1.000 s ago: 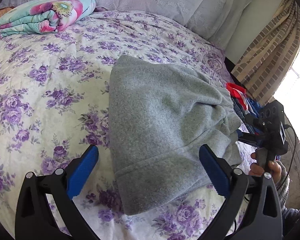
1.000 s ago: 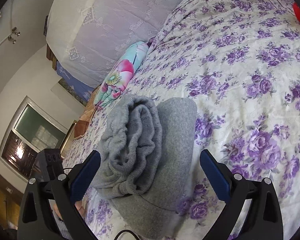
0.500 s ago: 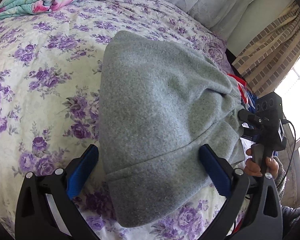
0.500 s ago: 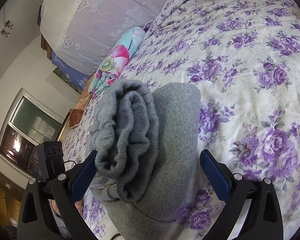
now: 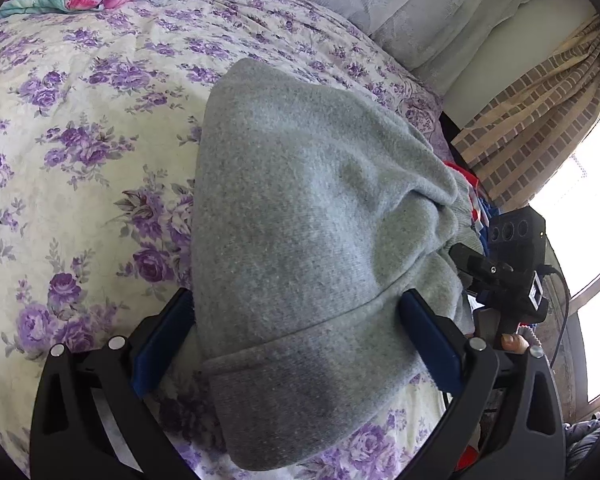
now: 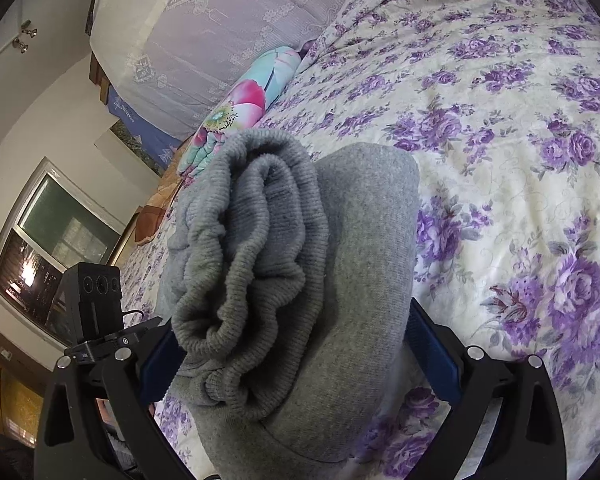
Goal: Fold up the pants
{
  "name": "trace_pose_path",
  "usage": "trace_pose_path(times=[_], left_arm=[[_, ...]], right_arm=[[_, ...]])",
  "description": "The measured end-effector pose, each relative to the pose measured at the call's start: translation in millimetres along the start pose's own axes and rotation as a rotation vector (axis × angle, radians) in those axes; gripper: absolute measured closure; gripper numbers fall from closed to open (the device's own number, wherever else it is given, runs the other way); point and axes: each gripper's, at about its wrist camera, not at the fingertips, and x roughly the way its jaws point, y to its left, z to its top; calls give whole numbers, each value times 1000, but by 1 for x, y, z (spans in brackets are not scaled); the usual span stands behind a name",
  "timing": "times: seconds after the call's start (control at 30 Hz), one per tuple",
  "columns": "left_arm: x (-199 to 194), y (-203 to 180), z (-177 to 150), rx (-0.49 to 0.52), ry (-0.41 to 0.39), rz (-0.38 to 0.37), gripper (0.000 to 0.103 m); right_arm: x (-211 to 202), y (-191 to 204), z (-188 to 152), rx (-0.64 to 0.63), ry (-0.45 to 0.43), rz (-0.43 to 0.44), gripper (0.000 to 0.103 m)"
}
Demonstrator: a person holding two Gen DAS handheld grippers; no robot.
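Left gripper (image 5: pixel 296 330): jaws spread wide, blue pads flanking the hem end of the folded grey pants (image 5: pixel 300 240), not clamped. Right gripper (image 6: pixel 292 354): jaws likewise apart, straddling the bunched ribbed waistband (image 6: pixel 256 264) at the opposite end. The pants lie as a compact bundle on the purple-flowered bedspread (image 5: pixel 80 152). A floral quilt (image 6: pixel 240 108) rests near the pillows (image 6: pixel 220 28).

Grey pants (image 5: pixel 300 240) lie on a cream bedspread (image 5: pixel 80 120) with purple roses. The blanket (image 6: pixel 244 100) is turquoise with pink flowers. The curtain (image 5: pixel 540 120) is tan-and-brown checked. Gripper pads (image 5: pixel 160 340) are blue.
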Motion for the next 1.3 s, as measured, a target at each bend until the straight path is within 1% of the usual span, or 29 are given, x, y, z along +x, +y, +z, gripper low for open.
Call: trace_pose_path(times=[0.17, 0.27, 0.43, 0.57, 0.7, 0.73, 0.83, 0.97, 1.1, 1.17, 1.23, 1.27, 1.3], left_arm=[[1, 0, 2, -2, -9, -8, 4], [3, -1, 9, -14, -13, -25, 4], [8, -12, 8, 29, -10, 26, 4], [8, -11, 5, 15, -14, 28, 4], [6, -19, 0, 31, -43, 32, 7], [5, -18, 0, 32, -48, 28, 8], [5, -12, 2, 9, -44, -5, 8], [10, -2, 7, -32, -26, -41, 7], [14, -4, 7, -23, -14, -38, 5], [13, -7, 5, -9, -21, -35, 8], [10, -10, 3, 4, -39, -34, 16], [8, -11, 3, 9, -50, -32, 18], [5, -13, 2, 14, -63, -27, 22]], right_arm=[[-3, -1, -3, 15, -37, 6, 3], [-2, -1, 0, 35, -34, 12, 3], [-1, 0, 1, 29, -23, 28, 3], [-1, 7, -2, -5, -31, 14, 4], [-4, 19, -6, -62, -61, -7, 22], [-5, 20, -6, -66, -66, -10, 23], [-6, 19, -6, -61, -67, -1, 23], [-1, 9, -4, -11, -44, 36, 21], [0, 13, -6, -28, -49, 22, 22], [-1, 15, -7, -38, -57, 18, 24], [-3, 20, -9, -62, -73, 5, 31], [-5, 24, -10, -82, -83, -3, 33], [-6, 29, -12, -104, -94, -14, 35]])
